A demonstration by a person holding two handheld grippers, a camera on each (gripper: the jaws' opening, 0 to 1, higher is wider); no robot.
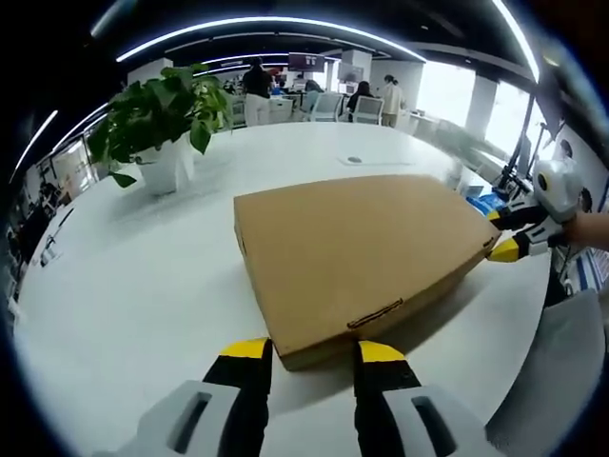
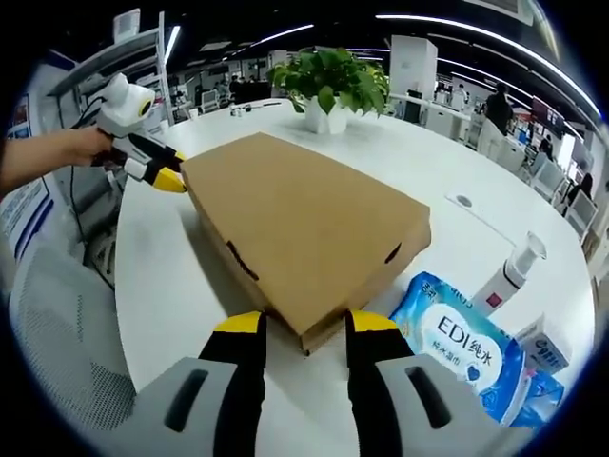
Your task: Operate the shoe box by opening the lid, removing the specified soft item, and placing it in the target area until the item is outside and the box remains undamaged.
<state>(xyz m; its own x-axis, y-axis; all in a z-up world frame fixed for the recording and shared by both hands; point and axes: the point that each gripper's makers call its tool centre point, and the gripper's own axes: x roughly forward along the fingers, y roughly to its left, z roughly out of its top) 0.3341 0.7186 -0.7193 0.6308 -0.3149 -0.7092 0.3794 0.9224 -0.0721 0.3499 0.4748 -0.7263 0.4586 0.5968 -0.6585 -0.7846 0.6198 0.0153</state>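
The brown cardboard shoe box (image 1: pixel 357 252) lies flat on the white table with its lid down. In the left gripper view, my left gripper (image 1: pixel 313 350) is open, its yellow-tipped jaws standing on either side of the box's near corner. My right gripper (image 1: pixel 501 234) is at the far right corner of the box, held by a hand. In the right gripper view, my right gripper (image 2: pixel 305 323) is open around the nearest corner of the box (image 2: pixel 295 228). My left gripper (image 2: pixel 164 169) is at the opposite corner. The box's contents are hidden.
A potted plant (image 1: pixel 157 119) in a white pot stands beyond the box. A blue wet-wipes pack (image 2: pixel 452 347), a white pump bottle (image 2: pixel 509 271) and a small carton (image 2: pixel 542 347) lie to the right of the box. A grey chair (image 2: pixel 57 333) sits at the table (image 1: pixel 143 286) edge. People stand far behind.
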